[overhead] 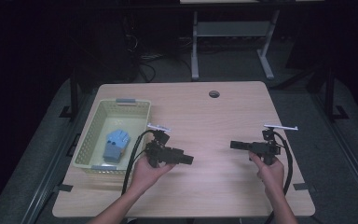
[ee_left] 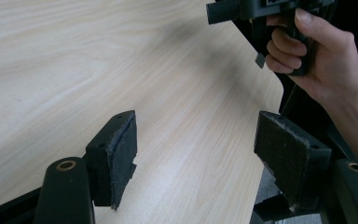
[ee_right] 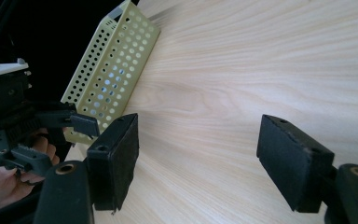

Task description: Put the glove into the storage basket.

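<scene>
No readable text, label, brand, number or sign appears on the wooden worktop (overhead: 205,121), the yellow perforated basket (overhead: 89,140), or anywhere else.

The high view looks forward and down over the whole counter (overhead: 205,121) from above the person's side. Each gripper view rides close above the wood, looking between its own jaws across at the opposite hand; all three share the counter's middle.
</scene>
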Available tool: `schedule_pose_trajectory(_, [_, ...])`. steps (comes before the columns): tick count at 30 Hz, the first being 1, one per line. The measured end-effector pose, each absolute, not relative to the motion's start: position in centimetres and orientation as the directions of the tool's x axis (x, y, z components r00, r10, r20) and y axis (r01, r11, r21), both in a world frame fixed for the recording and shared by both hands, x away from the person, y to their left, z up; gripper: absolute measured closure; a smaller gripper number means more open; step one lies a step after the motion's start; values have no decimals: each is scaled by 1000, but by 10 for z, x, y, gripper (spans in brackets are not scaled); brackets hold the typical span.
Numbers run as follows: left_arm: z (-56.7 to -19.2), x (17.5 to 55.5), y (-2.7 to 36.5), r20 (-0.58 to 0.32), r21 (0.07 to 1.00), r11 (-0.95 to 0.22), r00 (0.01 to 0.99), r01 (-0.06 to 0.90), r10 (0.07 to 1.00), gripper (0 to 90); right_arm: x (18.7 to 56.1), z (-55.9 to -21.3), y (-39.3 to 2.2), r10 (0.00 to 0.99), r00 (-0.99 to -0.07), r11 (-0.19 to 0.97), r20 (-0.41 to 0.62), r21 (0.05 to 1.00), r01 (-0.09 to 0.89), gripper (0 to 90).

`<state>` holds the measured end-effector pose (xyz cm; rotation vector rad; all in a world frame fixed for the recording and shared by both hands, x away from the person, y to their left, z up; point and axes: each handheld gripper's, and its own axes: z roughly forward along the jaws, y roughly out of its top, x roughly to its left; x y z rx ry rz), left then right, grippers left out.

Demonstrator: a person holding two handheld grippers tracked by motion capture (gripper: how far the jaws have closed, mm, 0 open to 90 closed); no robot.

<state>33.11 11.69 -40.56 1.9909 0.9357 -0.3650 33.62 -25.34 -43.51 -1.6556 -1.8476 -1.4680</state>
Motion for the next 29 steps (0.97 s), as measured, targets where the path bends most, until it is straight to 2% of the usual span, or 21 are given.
schedule_pose_trajectory(15, [-427,321,108,-602,571,-336,661,749,448,292,322,-446,-270,595,-291,-181,749,478,860,287])
schedule_pose_trajectory(29, [-446,302,100,-605,571,-355,672,740,427,288,295,-453,-278,589,-304,-176,749,485,856,283])
